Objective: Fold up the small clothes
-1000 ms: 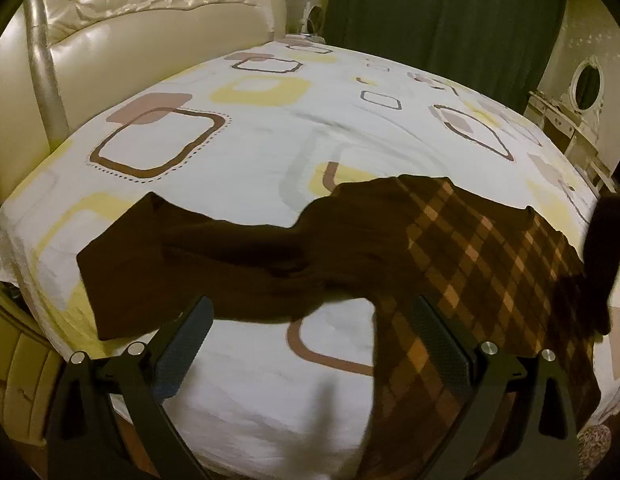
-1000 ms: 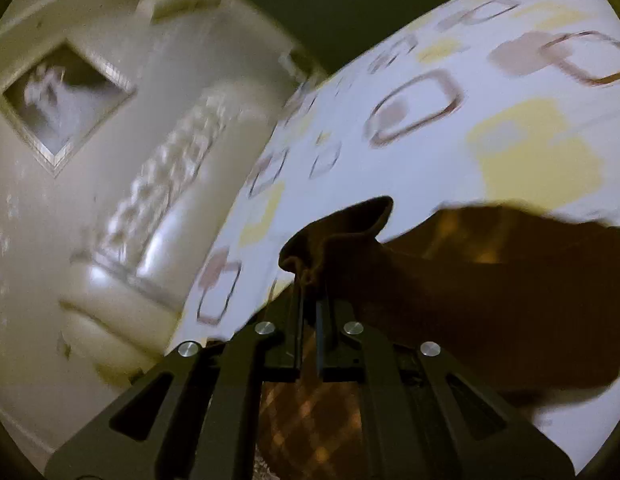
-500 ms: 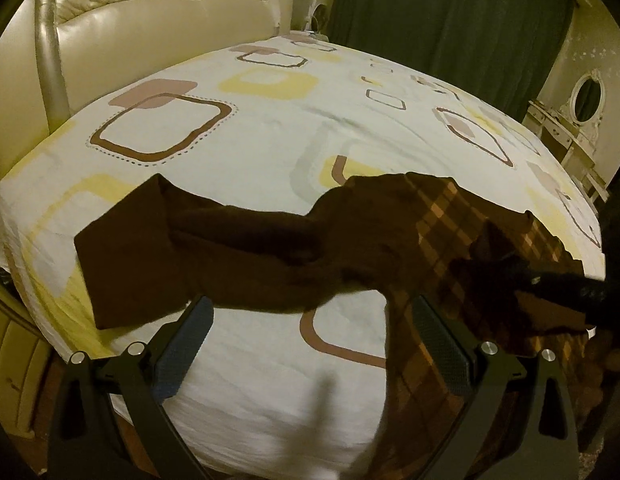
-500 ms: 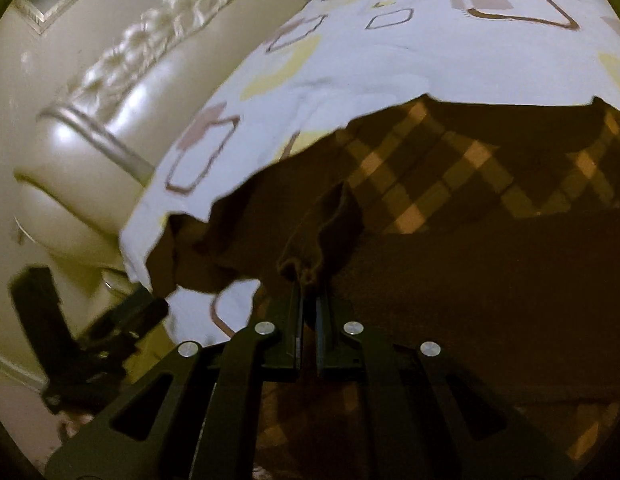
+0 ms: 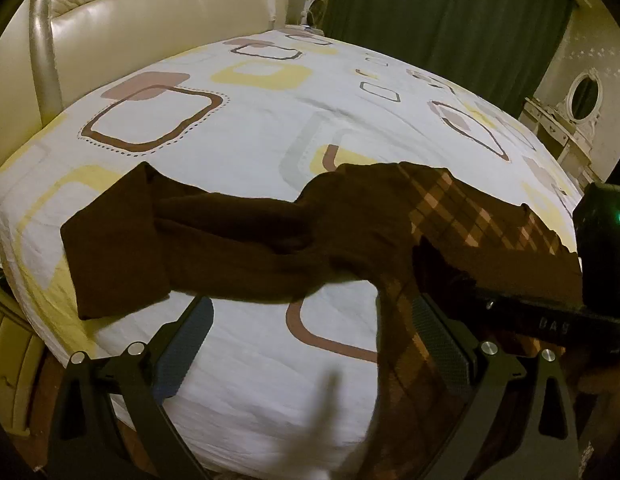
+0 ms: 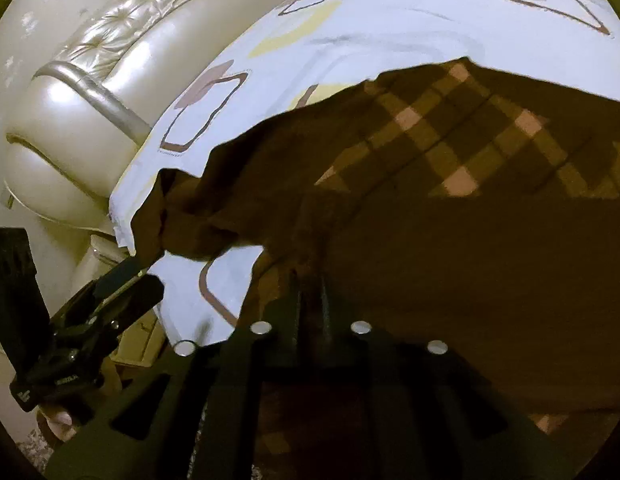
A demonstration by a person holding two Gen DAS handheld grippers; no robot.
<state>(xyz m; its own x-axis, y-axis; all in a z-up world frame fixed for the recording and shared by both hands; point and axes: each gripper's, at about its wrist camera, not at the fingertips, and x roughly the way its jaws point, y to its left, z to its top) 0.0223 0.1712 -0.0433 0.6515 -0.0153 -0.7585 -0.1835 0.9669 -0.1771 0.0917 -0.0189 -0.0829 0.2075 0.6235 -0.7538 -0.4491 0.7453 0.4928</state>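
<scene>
1. The right tongs have swung down, laying the sleeve across the plaid sweater; they have just been opening, now narrowly apart, cloth between.
2. The left tongs hover wide, empty.
3. The sweater lies on the bed; the other sleeve is still unfolded.

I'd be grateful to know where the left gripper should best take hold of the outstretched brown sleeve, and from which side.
Grip the sleeve at its cuff end. It lies flat and free on the sheet, near the bed's edge. Come from the near side with the open left gripper, probably low, to pinch the near hem.
</scene>
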